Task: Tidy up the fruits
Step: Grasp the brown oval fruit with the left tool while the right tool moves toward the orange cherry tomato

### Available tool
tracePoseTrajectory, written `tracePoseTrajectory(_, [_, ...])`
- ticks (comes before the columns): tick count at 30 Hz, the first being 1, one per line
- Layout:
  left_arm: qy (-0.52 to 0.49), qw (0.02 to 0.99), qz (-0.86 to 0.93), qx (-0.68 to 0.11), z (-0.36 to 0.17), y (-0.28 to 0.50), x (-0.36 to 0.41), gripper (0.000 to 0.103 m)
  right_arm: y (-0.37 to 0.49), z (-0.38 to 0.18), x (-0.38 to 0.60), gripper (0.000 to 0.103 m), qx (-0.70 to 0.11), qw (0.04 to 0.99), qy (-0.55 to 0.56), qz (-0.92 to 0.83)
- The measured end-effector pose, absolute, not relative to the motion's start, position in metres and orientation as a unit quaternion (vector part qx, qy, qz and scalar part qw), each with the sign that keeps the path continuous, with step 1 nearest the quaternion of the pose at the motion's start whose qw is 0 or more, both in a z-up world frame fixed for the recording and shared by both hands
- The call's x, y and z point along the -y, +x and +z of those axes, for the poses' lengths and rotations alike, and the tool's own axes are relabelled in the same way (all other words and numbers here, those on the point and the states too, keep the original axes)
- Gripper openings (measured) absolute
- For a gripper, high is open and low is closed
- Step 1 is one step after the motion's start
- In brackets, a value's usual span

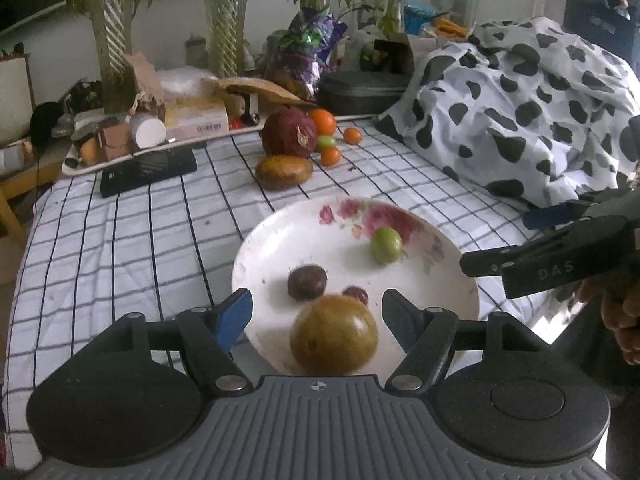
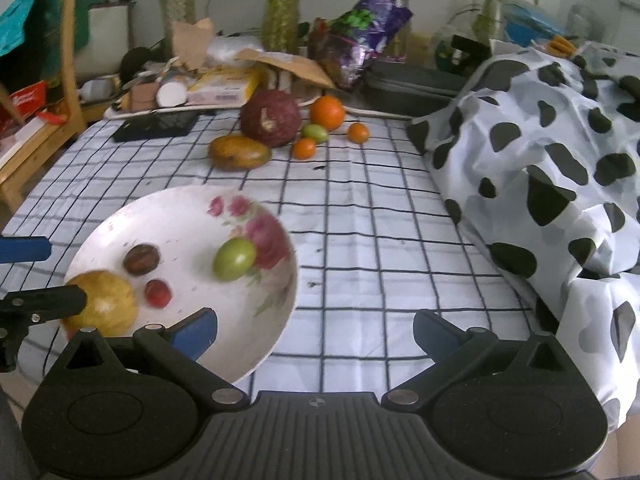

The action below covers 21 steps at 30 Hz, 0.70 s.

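Observation:
A white flowered plate (image 1: pixel 280 240) (image 2: pixel 188 216) on the checked cloth holds a big yellow-brown round fruit (image 1: pixel 334 334) (image 2: pixel 102 304), a dark purple fruit (image 1: pixel 307 282) (image 2: pixel 141 259), a small red fruit (image 1: pixel 356 294) (image 2: pixel 158 293) and a green fruit (image 1: pixel 385 245) (image 2: pixel 234 259). My left gripper (image 1: pixel 317 302) (image 2: pixel 66 272) hovers open over the plate's near side. The big fruit lies just past its fingertips, with plate showing beside it. My right gripper (image 2: pixel 316 330) (image 1: pixel 496 240) is open and empty at the plate's right edge. Farther back lie a dark red fruit (image 1: pixel 289 132), a mango (image 1: pixel 284 172) and oranges (image 1: pixel 322 122).
A cow-patterned cloth (image 1: pixel 520 112) (image 2: pixel 560 160) is heaped along the right. At the back stand a cluttered tray (image 1: pixel 132 136), a black flat device (image 1: pixel 148 172), a dark case (image 1: pixel 360 92) and plant vases (image 1: pixel 228 20). A hand (image 1: pixel 624 320) holds the right gripper.

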<state>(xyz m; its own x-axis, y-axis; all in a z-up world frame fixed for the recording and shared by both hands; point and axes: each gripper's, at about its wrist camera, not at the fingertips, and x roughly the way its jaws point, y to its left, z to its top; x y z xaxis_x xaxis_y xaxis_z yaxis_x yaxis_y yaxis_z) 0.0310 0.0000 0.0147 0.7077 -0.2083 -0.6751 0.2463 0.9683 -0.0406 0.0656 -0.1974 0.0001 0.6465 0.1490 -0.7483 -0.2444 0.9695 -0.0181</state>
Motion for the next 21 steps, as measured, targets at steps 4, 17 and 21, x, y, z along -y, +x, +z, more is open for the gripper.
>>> tracePoseTrajectory(4, [0.028, 0.927, -0.12, -0.353, 0.016, 0.039, 0.0, 0.071, 0.076, -0.001, 0.201, 0.103, -0.404, 0.907, -0.06, 0.097])
tracePoseTrajectory(17, [0.014, 0.936, -0.134, -0.326, 0.019, 0.072, -0.001, 0.078, 0.118, -0.004, 0.205, 0.103, -0.404, 0.91, -0.059, 0.076])
tracePoseTrajectory(21, [0.012, 0.933, -0.138, -0.333, 0.014, 0.088, -0.003, 0.078, 0.131, -0.004, 0.204, 0.103, -0.402, 0.91, -0.063, 0.076])
